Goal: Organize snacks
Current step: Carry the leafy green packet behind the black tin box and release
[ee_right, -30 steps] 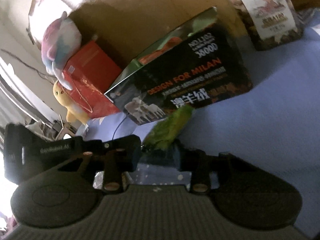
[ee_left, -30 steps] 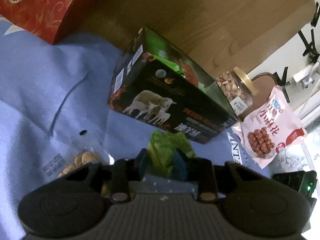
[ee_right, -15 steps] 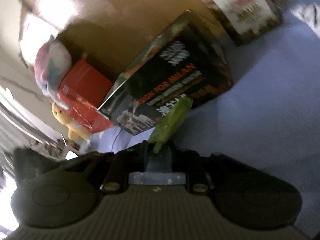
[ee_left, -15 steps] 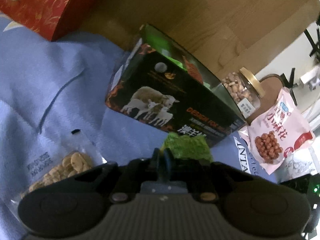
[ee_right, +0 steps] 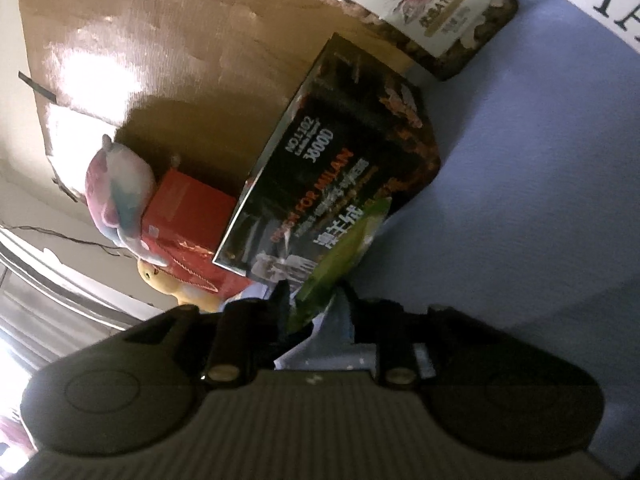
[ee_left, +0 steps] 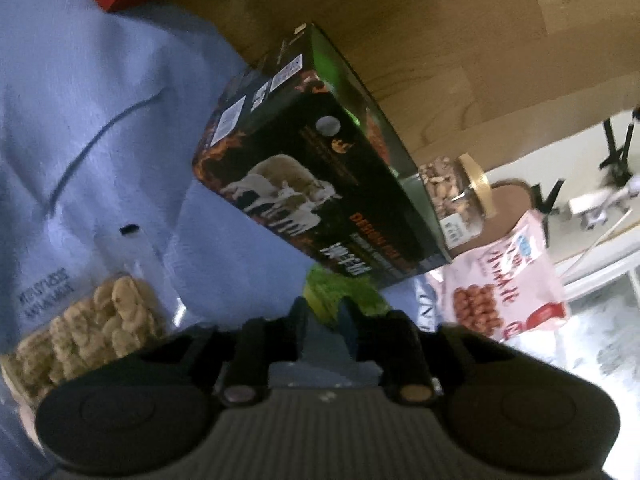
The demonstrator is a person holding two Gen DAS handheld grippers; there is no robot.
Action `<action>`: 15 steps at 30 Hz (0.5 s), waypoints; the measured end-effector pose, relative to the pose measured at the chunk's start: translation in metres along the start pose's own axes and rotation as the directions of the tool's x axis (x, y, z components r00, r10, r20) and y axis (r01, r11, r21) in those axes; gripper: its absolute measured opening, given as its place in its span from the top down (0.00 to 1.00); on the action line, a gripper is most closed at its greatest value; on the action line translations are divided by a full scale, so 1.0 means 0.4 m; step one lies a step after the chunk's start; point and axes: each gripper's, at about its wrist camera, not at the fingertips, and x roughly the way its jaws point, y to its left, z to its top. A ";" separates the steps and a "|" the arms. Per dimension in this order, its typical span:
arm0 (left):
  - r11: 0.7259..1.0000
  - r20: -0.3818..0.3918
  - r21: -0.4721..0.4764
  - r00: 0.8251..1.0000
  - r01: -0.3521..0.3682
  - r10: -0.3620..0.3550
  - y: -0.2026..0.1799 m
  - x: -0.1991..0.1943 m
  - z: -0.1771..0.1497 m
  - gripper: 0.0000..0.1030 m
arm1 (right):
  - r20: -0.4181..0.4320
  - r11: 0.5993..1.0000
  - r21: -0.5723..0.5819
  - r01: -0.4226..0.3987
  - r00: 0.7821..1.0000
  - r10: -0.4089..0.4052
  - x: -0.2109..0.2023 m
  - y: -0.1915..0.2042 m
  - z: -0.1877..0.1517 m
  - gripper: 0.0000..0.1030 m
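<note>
Snacks lie spread over a blue cloth (ee_left: 132,80), and the one being handled is a small green packet (ee_right: 344,252) pinched at its lower end by the right gripper (ee_right: 314,308), whose 2 fingers are closed on it. The packet rises edge-on in front of a black box (ee_right: 348,168) printed with sheep and "DESIGN FOR MILAN"; whether it touches the box cannot be told. In the left wrist view the same green packet (ee_left: 340,292) shows its crinkled face just beyond the left gripper (ee_left: 326,314). Its fingers stand close together around the packet's lower edge, but the blur and the gripper body hide whether they actually press on it.

Both views are soft with motion blur, and small print is unreadable. The black box (ee_left: 316,192) is open at the top, showing only a green and red glint inside. The left view alone shows a clear bag of pale nuts (ee_left: 80,340), cut off at the lower left, and a pink peanut bag (ee_left: 508,276) beside a glass jar of nuts (ee_left: 452,196) with a gold lid. The right view shows that jar (ee_right: 420,16) only in part, its top out of frame. It alone shows a pastel plush toy (ee_right: 118,184) on a red gift box (ee_right: 184,220), with a yellow plush (ee_right: 172,284) beneath.

A wooden headboard (ee_left: 420,40) backs the cloth, with bright light at the frame edges.
</note>
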 end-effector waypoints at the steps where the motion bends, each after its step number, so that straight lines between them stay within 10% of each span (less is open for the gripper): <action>1: 1.000 0.000 -0.010 1.000 0.016 -0.016 0.000 0.000 0.001 0.71 | 0.014 1.000 0.010 -0.005 1.000 0.005 -0.005 -0.002 0.000 0.66; 12: 1.000 -0.043 0.001 0.999 -0.003 0.003 -0.037 0.061 -0.007 0.65 | 0.060 0.996 0.090 0.008 0.998 -0.014 -0.041 -0.025 -0.001 0.67; 15: 1.000 -0.044 0.019 0.999 -0.008 0.009 -0.042 0.064 -0.016 0.65 | 0.087 0.990 0.113 0.087 0.992 -0.097 -0.048 -0.027 -0.003 0.87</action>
